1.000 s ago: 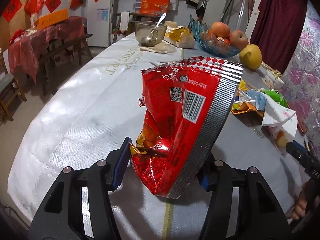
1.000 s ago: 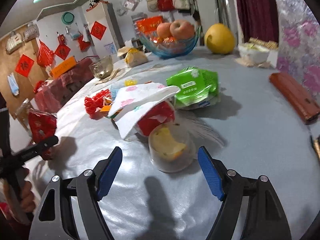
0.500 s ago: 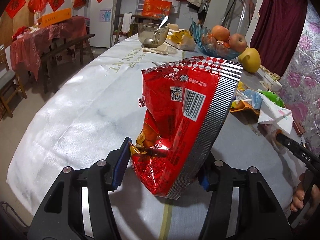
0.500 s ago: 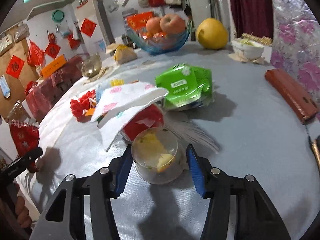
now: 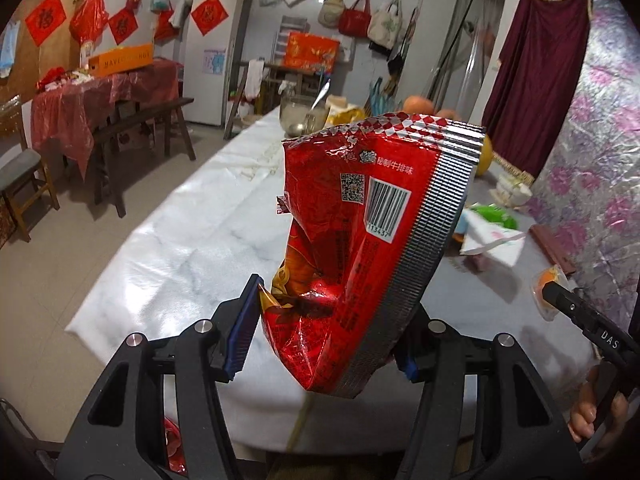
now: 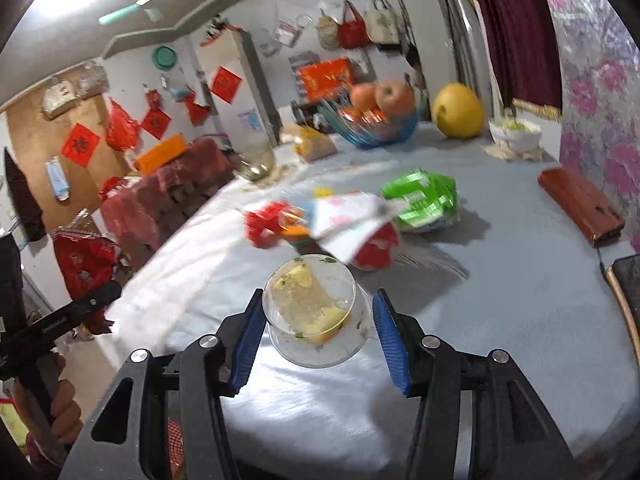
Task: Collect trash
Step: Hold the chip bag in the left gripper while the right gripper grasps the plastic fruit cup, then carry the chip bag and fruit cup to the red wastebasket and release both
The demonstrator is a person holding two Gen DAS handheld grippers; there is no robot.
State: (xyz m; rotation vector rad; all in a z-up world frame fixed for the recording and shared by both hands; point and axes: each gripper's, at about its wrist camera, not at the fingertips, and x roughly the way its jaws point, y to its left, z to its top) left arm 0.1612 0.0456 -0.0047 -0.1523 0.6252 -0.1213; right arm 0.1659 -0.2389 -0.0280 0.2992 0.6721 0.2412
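My left tongs (image 5: 326, 334) pinch red snack bag (image 5: 368, 240), long axis upright; right tongs (image 6: 316, 330) clamp clear fruit cup (image 6: 314, 316), both clear above table (image 6: 500, 312); bin unseen.

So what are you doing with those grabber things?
Picking up trash. The left gripper is clamped on a crumpled red snack bag, held up off the table. The right gripper has just closed on a clear plastic cup with yellow scraps inside and holds it above the table too.
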